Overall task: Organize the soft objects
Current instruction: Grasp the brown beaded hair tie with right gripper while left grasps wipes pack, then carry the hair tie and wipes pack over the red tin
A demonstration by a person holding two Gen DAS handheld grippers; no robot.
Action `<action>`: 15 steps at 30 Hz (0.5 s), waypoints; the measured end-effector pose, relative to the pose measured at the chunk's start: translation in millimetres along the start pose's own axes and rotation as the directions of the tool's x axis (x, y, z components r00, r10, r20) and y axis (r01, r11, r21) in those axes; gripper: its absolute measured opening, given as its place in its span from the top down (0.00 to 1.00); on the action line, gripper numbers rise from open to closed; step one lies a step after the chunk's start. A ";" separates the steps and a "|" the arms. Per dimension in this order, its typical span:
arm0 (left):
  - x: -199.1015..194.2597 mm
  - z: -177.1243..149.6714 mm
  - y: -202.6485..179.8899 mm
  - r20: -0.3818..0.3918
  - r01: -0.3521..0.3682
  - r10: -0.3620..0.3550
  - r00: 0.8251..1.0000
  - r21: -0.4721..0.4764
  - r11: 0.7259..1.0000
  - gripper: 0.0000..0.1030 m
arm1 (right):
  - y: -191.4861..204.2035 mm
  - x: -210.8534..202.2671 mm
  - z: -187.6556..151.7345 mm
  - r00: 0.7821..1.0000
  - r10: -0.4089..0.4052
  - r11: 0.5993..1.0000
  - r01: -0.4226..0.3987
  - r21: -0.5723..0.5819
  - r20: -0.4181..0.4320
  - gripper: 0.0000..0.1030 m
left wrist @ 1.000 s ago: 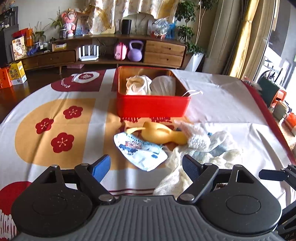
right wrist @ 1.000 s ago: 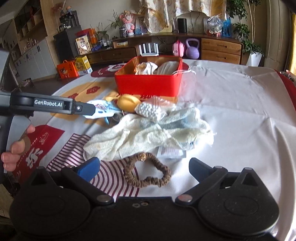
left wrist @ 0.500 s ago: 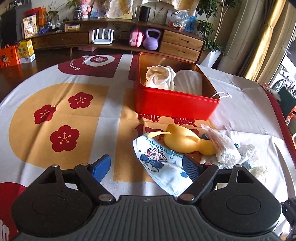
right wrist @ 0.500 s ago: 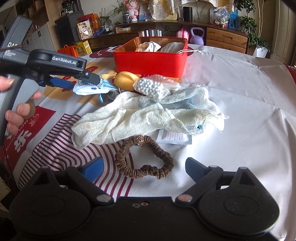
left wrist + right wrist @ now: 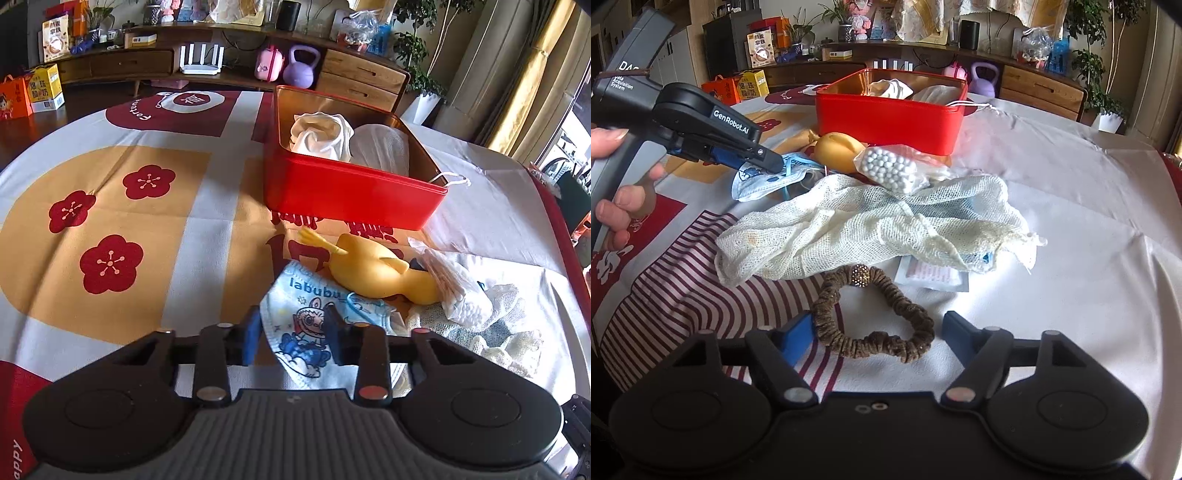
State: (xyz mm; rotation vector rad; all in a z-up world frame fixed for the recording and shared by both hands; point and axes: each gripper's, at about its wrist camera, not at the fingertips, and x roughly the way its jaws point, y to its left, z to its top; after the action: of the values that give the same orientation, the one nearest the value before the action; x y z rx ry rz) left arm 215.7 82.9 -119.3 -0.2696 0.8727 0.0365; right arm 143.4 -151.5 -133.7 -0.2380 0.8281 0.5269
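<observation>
One red tin [image 5: 351, 199] stands on the desk [image 5: 184, 229], and it holds two pale soft things: a bunched white cloth [image 5: 319, 134] on the left and a white mesh pouch [image 5: 382, 147] on the right, its drawstring hanging over the tin's rim. In front of the tin lie one yellow rubber chicken [image 5: 376, 269], one printed child's face mask [image 5: 306, 325], one clear bag of cotton swabs [image 5: 894, 170], one cream net cloth [image 5: 871, 225], one brown scrunchie [image 5: 871, 317] and one flat white packet [image 5: 931, 275] that pokes out from under the net cloth.

The left gripper [image 5: 293, 334] has its two fingers narrowed onto the face mask, which sits pinched between the pads; the mask's far corner touches the rubber chicken. From the right wrist view, the same gripper's tip rests on the mask, just left of the chicken.

The right gripper [image 5: 877, 341] is spread wide, with the scrunchie lying on the desk between its two fingers; whether either pad touches it cannot be told. The net cloth lies just beyond the scrunchie and the tin further back
</observation>
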 end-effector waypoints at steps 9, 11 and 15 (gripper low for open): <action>-12.0 -5.0 -4.6 0.053 -0.047 0.045 0.998 0.050 0.998 0.95 | -0.1 -4.9 0.7 0.999 -0.040 0.999 0.040 -0.008 0.022 0.65; -16.5 -6.1 -7.4 0.072 -0.050 0.045 0.996 0.066 0.997 0.96 | -2.6 -6.5 1.1 0.999 -0.036 0.999 0.036 0.004 0.027 0.72; -27.1 -7.2 -10.3 0.114 -0.049 0.040 0.993 0.077 0.996 0.98 | -7.8 -11.2 2.3 0.999 -0.026 0.999 0.024 0.037 0.038 0.82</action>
State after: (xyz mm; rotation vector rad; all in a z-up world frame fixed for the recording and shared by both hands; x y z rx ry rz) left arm 194.2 73.4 -100.8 -0.1716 0.7667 0.0578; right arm 142.8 -161.2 -123.7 -0.2033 0.7954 0.4910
